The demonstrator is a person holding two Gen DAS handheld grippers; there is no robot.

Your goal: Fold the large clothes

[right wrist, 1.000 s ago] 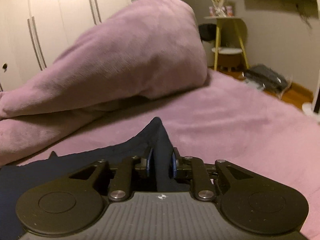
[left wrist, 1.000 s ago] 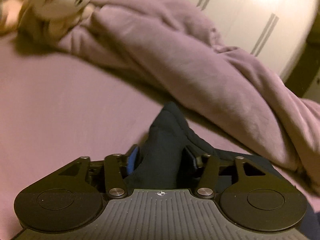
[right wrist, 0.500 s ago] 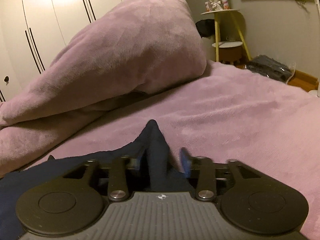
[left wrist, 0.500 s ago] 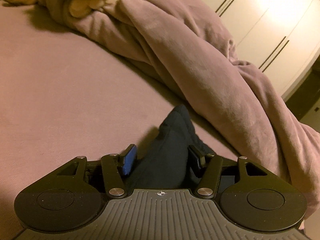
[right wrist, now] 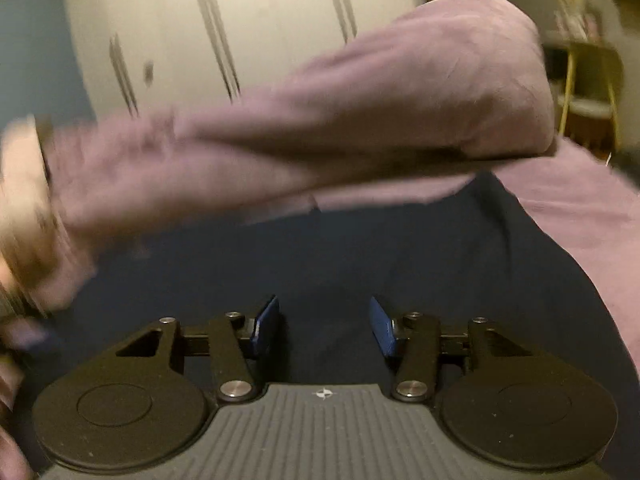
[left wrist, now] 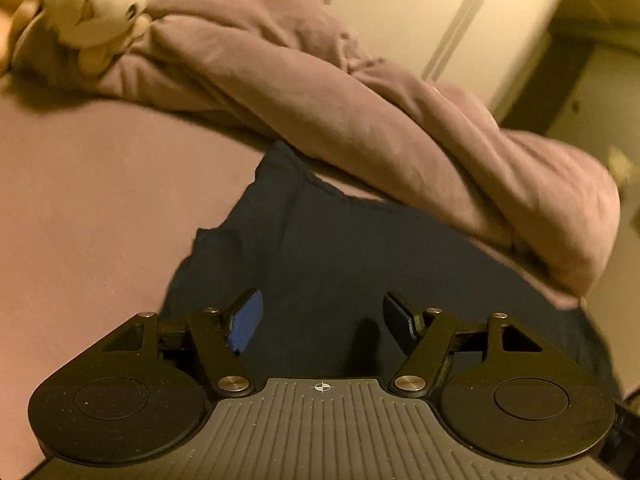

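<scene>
Lower centre, both views: dark garment [left wrist: 340,248] spread flat on bed [left wrist: 100,200], released; left gripper [left wrist: 320,320] jaws just widened, right gripper [right wrist: 324,326] narrowing, both empty. More folds prob. left.

The left gripper [left wrist: 322,322] hung over the navy garment [left wrist: 340,248], its jaws having just widened and gripping nothing; beyond lay a mauve blanket [left wrist: 360,112] and plush toy [left wrist: 92,12].

Both grippers look alike: the left gripper [left wrist: 322,320] and right gripper [right wrist: 323,326] have black linkages, silver screws, blue pads and a grey ribbed body marked with a small crosshair.
</scene>
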